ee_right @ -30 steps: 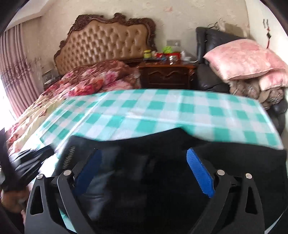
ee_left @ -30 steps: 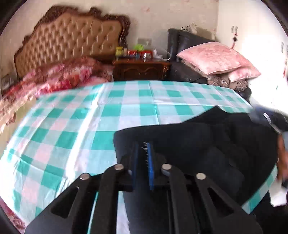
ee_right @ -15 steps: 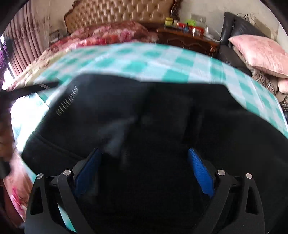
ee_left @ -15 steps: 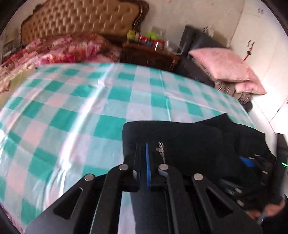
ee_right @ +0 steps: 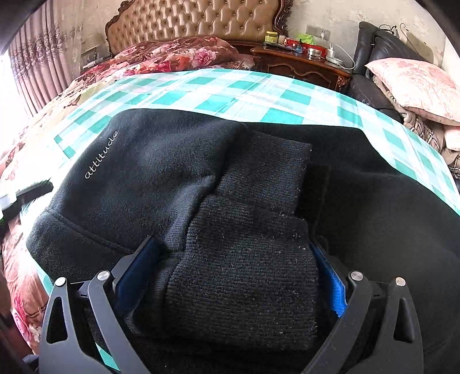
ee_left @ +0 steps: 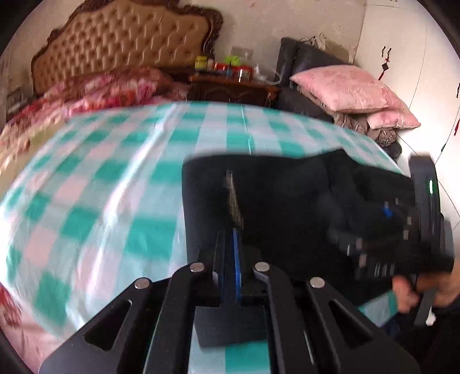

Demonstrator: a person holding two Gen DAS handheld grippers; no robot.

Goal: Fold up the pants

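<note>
Black fleece pants [ee_right: 161, 172] with white "attitude" lettering lie on the green checked cloth [ee_right: 218, 95]. They also show in the left wrist view [ee_left: 287, 195]. My left gripper [ee_left: 234, 253] is shut on the near left edge of the pants. My right gripper [ee_right: 230, 267] is open, its blue pads on either side of the ribbed cuffs [ee_right: 247, 259], which rest on the pants. The right gripper also shows at the right of the left wrist view [ee_left: 402, 230].
A tufted headboard [ee_right: 201, 23] and floral quilt [ee_right: 172, 54] lie beyond the cloth. A dark nightstand [ee_right: 302, 63] with small items stands at the back. Pink pillows [ee_right: 417, 83] sit on a black chair at the right.
My right gripper has come down low over the pants and now straddles the ribbed cuffs. My left gripper stays shut on the pants edge, and its view has shifted.
</note>
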